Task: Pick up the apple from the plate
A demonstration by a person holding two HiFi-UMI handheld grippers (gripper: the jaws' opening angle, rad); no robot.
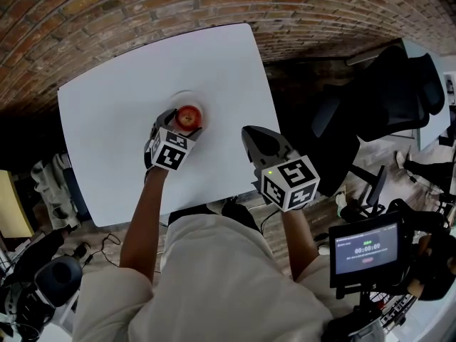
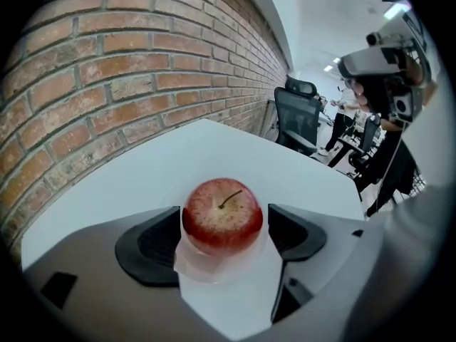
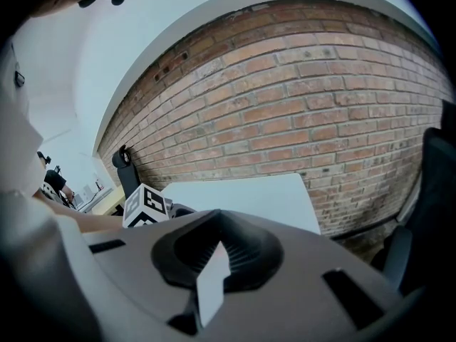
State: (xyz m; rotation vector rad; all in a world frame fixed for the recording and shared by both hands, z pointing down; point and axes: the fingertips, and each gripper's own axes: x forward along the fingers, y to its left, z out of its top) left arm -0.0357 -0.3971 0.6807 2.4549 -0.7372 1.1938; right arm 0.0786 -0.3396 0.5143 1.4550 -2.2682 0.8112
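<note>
– So, where is the apple (image 2: 222, 216) now?

– It sits right between the jaws of the left gripper (image 2: 224, 238), stalk up, on a see-through plate (image 2: 192, 268) just under the jaw tips. The jaws are wide apart. The pads (image 2: 153, 244) are very close to the apple on each side, but I don't think they squeeze it yet.

– What can go wrong?

– The apple is round and smooth. If the jaws close too high up on it, it may pop out and roll away from the gripper across the white table (image 1: 114, 141). If they close too low, the tips may catch the plate's rim and lift or tip the plate too (it looks thin and light).

– Anything else?

– If one pad gets there first, it may push the apple sideways before the other pad stops it. Then the grip ends up off-centre and the apple may twist loose on the way up.

– And the right gripper (image 3: 211, 244)?

– Its jaws are together with nothing in them. It hangs well off to the side of the left one, near the table's edge, so it cannot hold the plate down from there.
</note>
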